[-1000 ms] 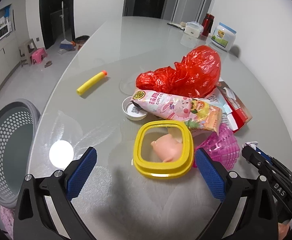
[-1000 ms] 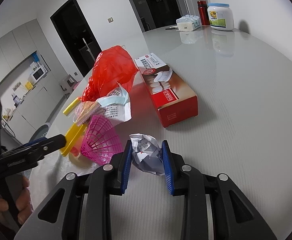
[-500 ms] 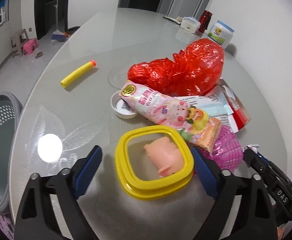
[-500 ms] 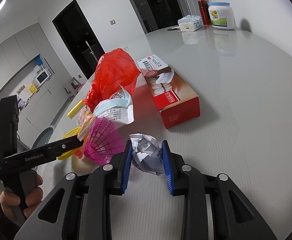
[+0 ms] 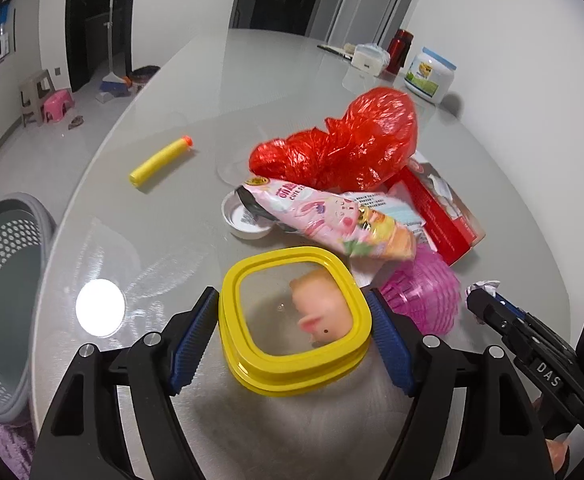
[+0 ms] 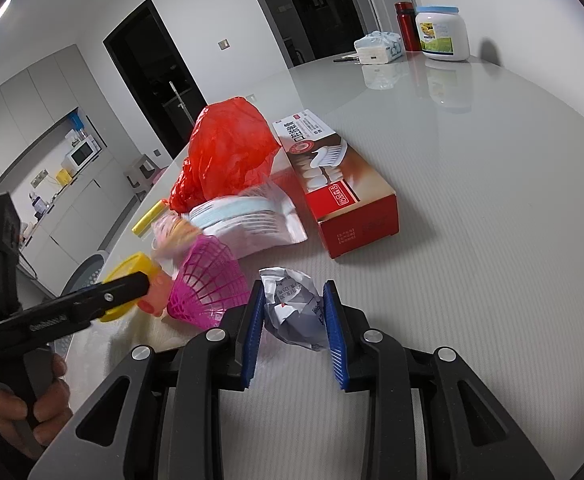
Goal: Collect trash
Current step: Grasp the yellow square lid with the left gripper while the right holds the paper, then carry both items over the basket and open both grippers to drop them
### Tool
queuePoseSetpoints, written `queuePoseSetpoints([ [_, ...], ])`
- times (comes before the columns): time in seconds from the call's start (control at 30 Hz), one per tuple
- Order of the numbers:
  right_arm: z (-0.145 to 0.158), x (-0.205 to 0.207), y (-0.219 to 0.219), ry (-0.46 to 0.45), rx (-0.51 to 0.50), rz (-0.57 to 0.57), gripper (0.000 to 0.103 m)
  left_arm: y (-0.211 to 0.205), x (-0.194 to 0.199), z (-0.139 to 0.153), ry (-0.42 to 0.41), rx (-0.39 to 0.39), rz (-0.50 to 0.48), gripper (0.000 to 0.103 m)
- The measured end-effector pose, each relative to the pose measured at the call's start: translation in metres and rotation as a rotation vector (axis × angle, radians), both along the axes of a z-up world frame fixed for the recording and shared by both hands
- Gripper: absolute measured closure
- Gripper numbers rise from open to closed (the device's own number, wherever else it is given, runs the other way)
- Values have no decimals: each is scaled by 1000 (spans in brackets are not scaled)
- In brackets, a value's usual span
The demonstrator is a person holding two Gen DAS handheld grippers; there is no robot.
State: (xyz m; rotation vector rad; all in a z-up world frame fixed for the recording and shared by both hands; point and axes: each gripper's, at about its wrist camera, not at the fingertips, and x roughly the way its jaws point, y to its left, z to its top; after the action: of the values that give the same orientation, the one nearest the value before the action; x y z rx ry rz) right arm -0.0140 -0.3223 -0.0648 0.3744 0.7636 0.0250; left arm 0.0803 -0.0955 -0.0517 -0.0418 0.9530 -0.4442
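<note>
The left gripper [image 5: 294, 336], jaws just closing, clamps the yellow-rimmed lid [image 5: 295, 322]; the right gripper [image 6: 292, 320] pinches crumpled paper [image 6: 294, 308]. Red bag [image 5: 344, 140], snack wrapper [image 5: 332, 220] and box [image 6: 340, 184] remain; the near-left basket [image 5: 0, 300] looks empty.

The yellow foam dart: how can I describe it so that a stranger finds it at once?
On the grey table, look left of the trash heap topped by the red bag. There the dart lies alone on bare tabletop. It is a short yellow cylinder with an orange tip, and nothing touches it.
</note>
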Motion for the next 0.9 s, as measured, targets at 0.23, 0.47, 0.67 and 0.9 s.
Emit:
queuePoseSetpoints([
  [0.23,5,-2,3,3,-11,-5,74,18,-9,21,-67,4,32,31],
  [0.47,31,-9,26,-39,-42,22,74,45,-22,40,-136,18,70,31],
  [0.67,50,-1,75,-70,-53,127,74,92,-32,47,-182,53,139,31],
  [0.9,53,30,170,-59,-51,343,74,162,-33,41,-191,109,268,31],
])
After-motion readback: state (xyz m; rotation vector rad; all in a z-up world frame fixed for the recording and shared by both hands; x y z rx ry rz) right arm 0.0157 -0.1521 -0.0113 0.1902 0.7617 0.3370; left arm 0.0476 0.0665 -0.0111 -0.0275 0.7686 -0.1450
